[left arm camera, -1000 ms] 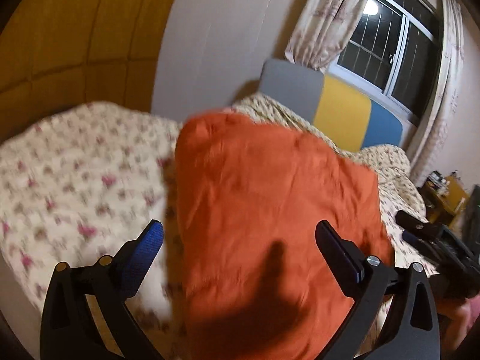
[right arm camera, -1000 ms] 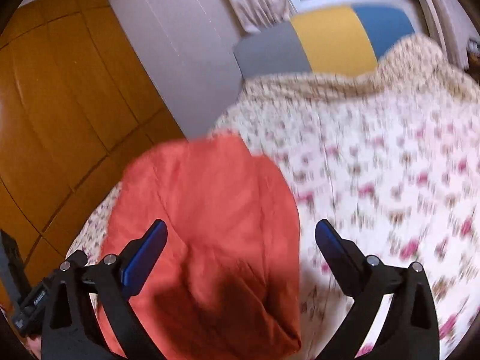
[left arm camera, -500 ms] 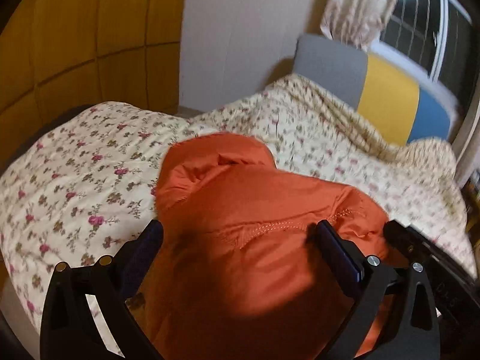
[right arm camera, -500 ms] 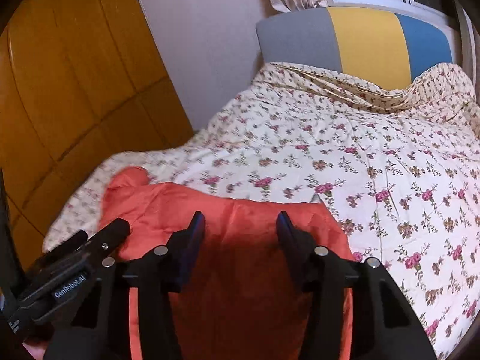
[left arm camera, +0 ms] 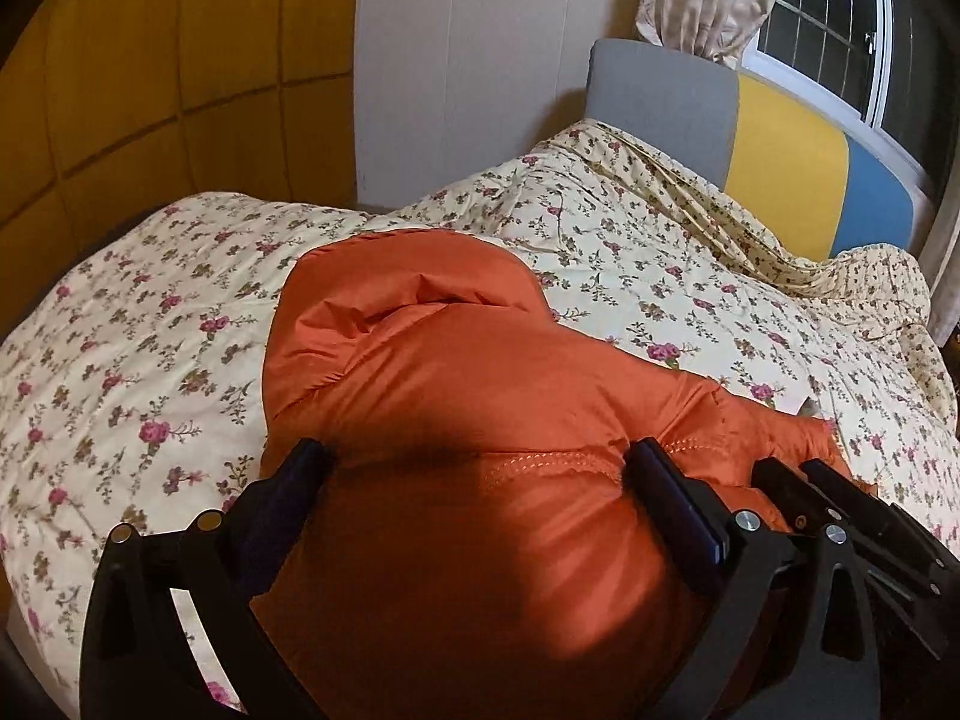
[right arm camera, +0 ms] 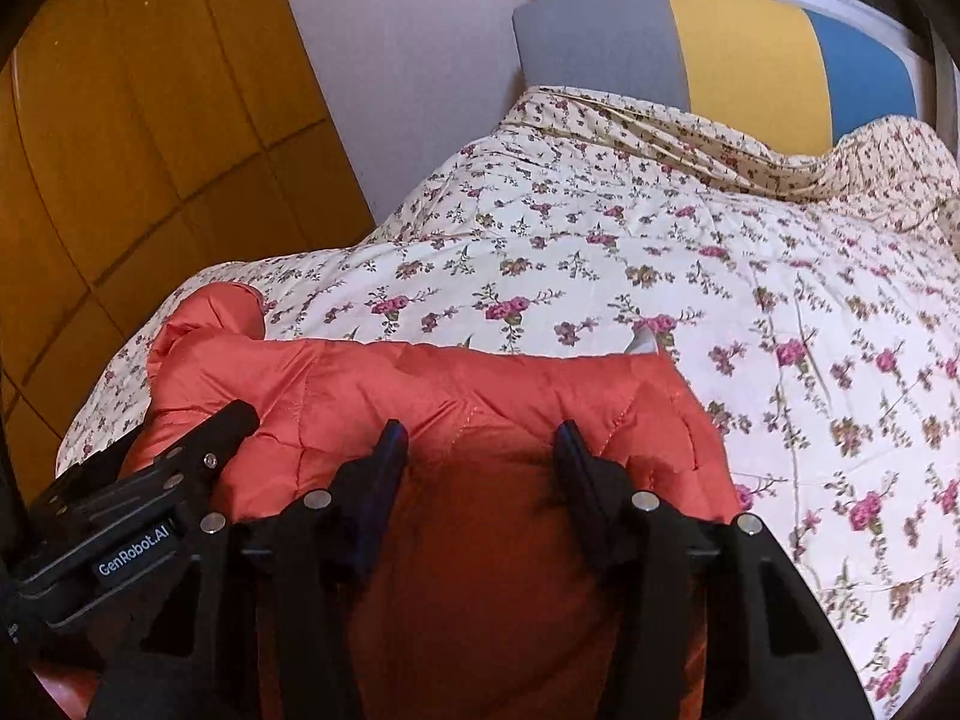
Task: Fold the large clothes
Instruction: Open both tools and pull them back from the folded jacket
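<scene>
An orange padded jacket [left arm camera: 450,372] lies in a bundle on the floral quilt, its hood [left arm camera: 408,294] toward the headboard. My left gripper [left arm camera: 477,462] is over the near part, jaws wide, with the puffy bulk swelling up between the fingers. In the right wrist view the same jacket [right arm camera: 492,384] stretches across the near edge of the bed. My right gripper [right arm camera: 480,438] stands half closed, its pads pinching a thick fold of the quilted fabric. Everything under the jacket's near part is hidden by the tools.
The floral quilt [right arm camera: 660,252] covers the whole bed and is bare beyond the jacket. A grey, yellow and blue headboard [left arm camera: 780,162] stands at the far end under a window with curtains. Yellow wooden panels [left arm camera: 150,60] line the left wall.
The jacket came down from a raised, blurred position and now rests on the quilt. Both grippers sank onto it. The right jaws narrowed from wide to half; the left stayed wide.
</scene>
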